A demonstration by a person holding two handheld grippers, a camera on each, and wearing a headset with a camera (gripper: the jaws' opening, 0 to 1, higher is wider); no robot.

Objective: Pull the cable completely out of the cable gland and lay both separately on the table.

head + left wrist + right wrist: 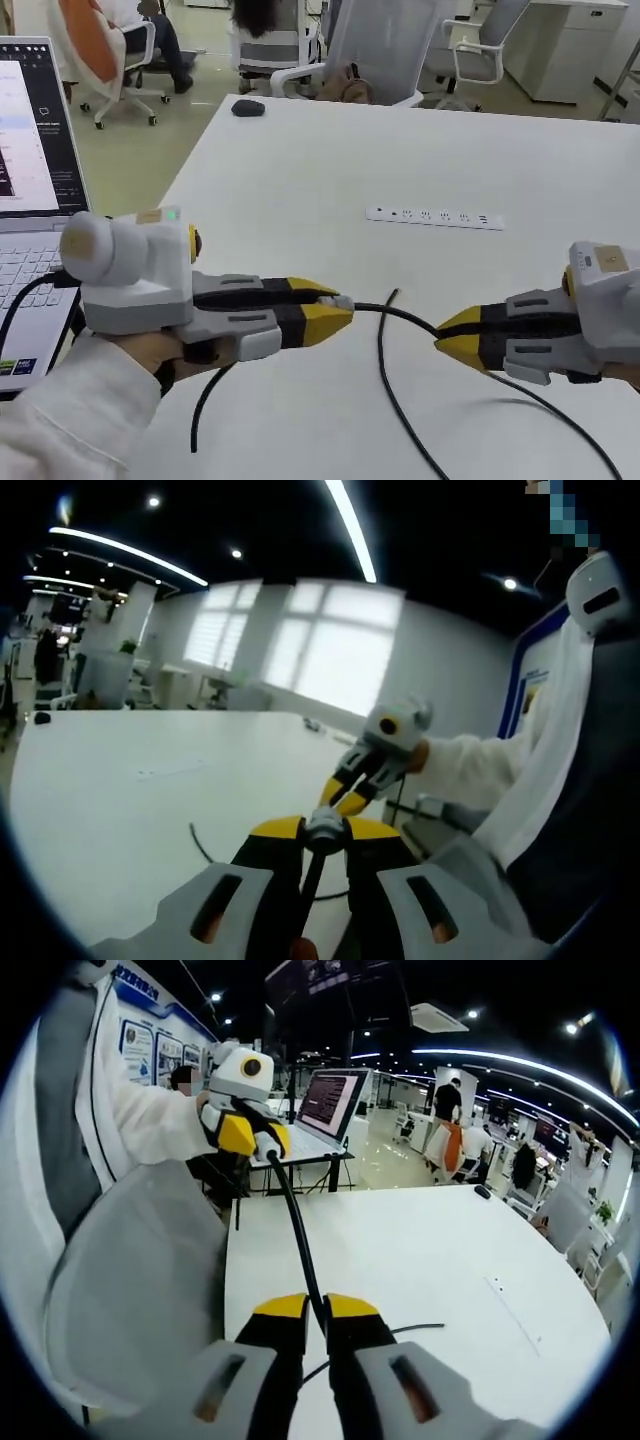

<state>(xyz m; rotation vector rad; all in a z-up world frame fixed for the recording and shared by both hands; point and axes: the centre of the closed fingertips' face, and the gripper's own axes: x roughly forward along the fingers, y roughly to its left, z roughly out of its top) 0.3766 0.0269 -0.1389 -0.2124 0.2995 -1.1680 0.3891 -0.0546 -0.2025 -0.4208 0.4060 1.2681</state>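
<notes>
**Black cable point(298, 1235) held at two points**

We see the left gripper point(345, 305) clenched on the small grey cable gland point(325, 827), held above the white table point(300, 170). The cable leaves the gland and runs across to the right gripper point(441, 338), whose yellow-tipped jaws pinch it (the right gripper view shows it squeezed between them). More cable trails out behind the left gripper and loops on the table. A power strip point(435, 217) lies farther back, and a laptop point(30, 150) sits at the left.
</notes>
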